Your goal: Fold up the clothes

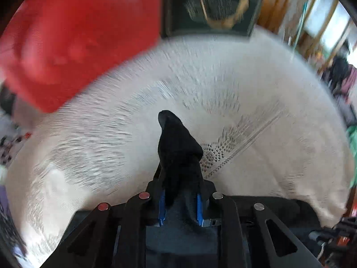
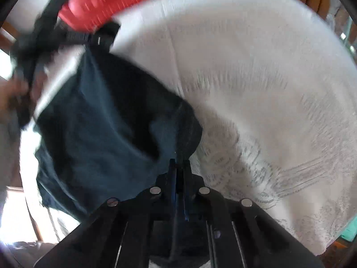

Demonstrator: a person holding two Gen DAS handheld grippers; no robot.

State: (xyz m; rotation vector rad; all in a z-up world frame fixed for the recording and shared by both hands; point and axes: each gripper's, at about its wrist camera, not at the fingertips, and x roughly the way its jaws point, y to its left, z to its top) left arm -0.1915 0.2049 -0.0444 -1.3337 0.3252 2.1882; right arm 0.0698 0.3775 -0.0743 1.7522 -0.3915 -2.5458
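The left tool point(image 1: 180, 203) is pinching a bunch of the dark navy garment point(image 1: 178, 151), which stands up as a dark peak between its blue-padded fingers point(image 1: 162, 210) in the lower middle of the left wrist frame. The right tool point(image 2: 180, 167) has its two fingers pressed together on an edge of the same garment point(image 2: 104, 129), in the lower middle of the right wrist frame.

In the right wrist view the garment hangs stretched from the right tool up to the upper left of the frame, where the left tool point(image 2: 98, 39) holds the other end. It fills the left half of that frame with deep folds. A hand point(image 2: 11, 93) shows at the left edge, beside the black frame of the left tool.

Behind the garment, a white cloth with a grey printed pattern point(image 1: 223, 93) covers the surface and fills the middle and right of both frames. A red plastic basket point(image 1: 73, 35) sits at the upper left of the left wrist frame, and it shows also at the top of the right wrist frame point(image 2: 104, 0). A dark framed object point(image 1: 209, 11) is at the top centre of the left wrist frame. Both pictures are blurred.
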